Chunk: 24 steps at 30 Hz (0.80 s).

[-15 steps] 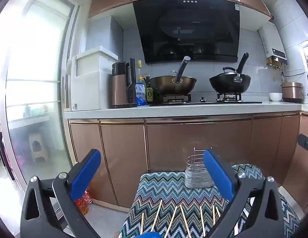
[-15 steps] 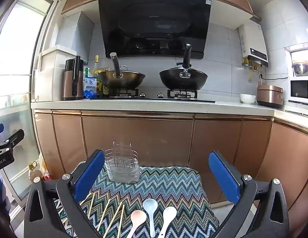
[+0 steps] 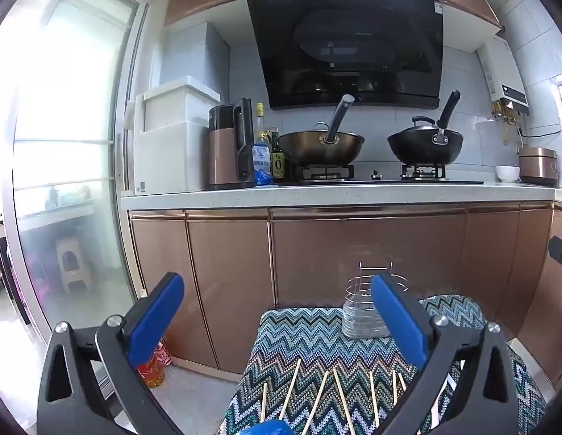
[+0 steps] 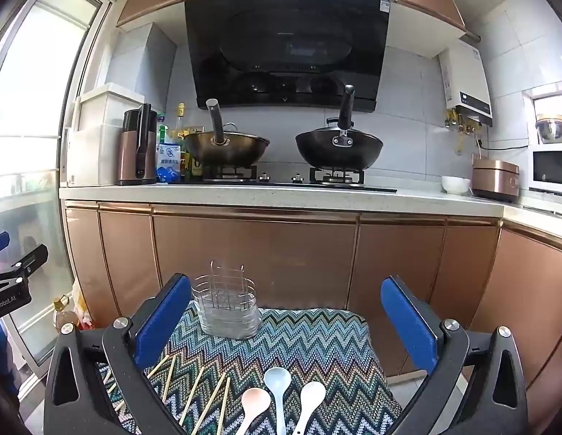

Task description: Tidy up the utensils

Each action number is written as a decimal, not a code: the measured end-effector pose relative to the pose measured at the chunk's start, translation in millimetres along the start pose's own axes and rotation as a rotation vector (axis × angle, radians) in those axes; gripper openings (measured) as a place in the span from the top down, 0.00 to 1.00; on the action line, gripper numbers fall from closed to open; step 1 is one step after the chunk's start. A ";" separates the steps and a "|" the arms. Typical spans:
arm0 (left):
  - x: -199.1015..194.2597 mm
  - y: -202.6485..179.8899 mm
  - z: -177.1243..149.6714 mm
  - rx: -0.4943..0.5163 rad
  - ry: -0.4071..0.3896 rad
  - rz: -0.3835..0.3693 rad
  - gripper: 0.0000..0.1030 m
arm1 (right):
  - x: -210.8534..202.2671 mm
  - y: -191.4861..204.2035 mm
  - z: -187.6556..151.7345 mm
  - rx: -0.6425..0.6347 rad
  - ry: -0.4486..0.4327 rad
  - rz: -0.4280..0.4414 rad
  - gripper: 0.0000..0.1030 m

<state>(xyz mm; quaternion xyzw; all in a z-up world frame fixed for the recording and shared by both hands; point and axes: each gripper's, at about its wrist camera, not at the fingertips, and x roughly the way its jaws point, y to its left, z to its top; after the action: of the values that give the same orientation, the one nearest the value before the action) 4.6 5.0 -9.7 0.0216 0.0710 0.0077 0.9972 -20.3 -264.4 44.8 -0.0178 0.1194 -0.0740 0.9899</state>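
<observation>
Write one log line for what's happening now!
left tool open, empty | right tool open, empty | chopsticks, spoons on cloth | rack empty

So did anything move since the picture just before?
Hardly anything. Both views look a touch lower or nearer, so the grippers may have crept slightly; nothing was picked up or let go. The left gripper and right gripper are open and hold nothing. The chopsticks, three spoons and wire holder lie on the zigzag cloth as before.
</observation>
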 end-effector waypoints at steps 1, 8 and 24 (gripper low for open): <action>0.1 -0.1 -0.1 -0.001 0.001 -0.002 0.00 | -0.2 -0.4 0.1 0.000 -0.002 -0.001 0.00; -1.3 -1.9 -0.6 0.001 0.003 -0.032 0.00 | -2.9 -1.0 0.3 0.001 -0.010 -0.010 0.00; -1.0 0.6 -1.1 -0.045 0.015 -0.048 0.00 | -2.6 -6.9 -7.3 0.005 -0.019 -0.031 0.00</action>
<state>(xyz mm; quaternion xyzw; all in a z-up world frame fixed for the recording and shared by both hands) 3.4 5.6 -10.6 -0.0026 0.0786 -0.0143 0.9968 -25.5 -271.0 38.7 -0.0176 0.1096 -0.0896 0.9898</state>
